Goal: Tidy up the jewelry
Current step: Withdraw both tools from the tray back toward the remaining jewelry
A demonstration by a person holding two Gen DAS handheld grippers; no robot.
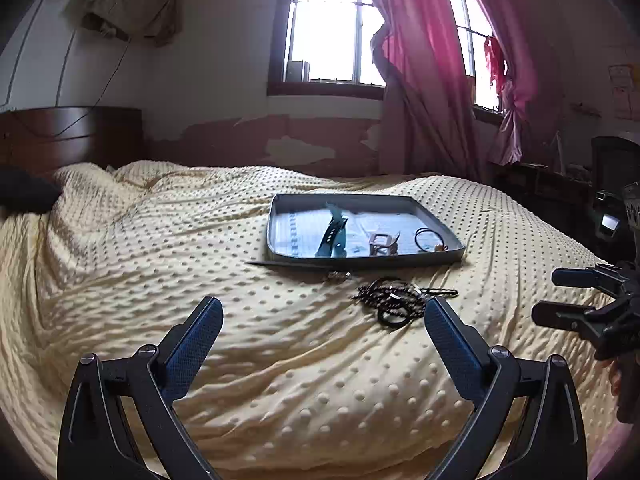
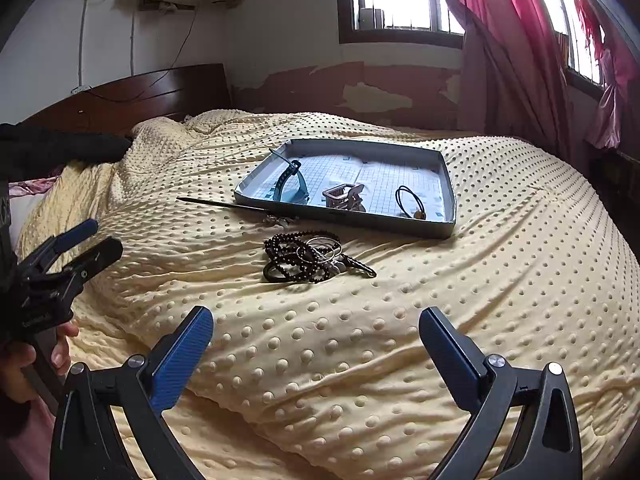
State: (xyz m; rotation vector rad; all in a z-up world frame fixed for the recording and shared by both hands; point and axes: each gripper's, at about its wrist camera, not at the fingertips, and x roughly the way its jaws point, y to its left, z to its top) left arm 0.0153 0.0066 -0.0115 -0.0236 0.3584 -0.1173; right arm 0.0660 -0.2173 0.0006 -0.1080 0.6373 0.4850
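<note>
A shallow grey tray (image 1: pixel 362 259) (image 2: pixel 348 222) lies on the bed. It holds a teal watch band (image 1: pixel 334 236) (image 2: pixel 291 186), a brown claw clip (image 1: pixel 382 244) (image 2: pixel 344 196) and a black hair tie (image 1: pixel 427 238) (image 2: pixel 409 198). In front of the tray sits a tangled pile of black bead strings and metal rings (image 1: pixel 400 300) (image 2: pixel 312 260). A thin dark stick (image 1: pixel 288 265) (image 2: pixel 220 203) and a small metallic piece (image 1: pixel 338 276) (image 2: pixel 280 220) lie by the tray's front wall. My left gripper (image 1: pixel 322 314) (image 2: pixel 102 236) is open, left of the pile. My right gripper (image 2: pixel 316 320) (image 1: pixel 548 296) is open and empty, short of the pile.
The bed is covered by a yellow dotted blanket (image 1: pixel 200 240) (image 2: pixel 500 240) with folds. A dark wooden headboard (image 1: pixel 72 136) (image 2: pixel 152 88) and a dark pillow (image 1: pixel 24 196) are at the left. Pink curtains (image 1: pixel 432 80) hang by the window. A person's hand (image 2: pixel 24 360) holds the left gripper.
</note>
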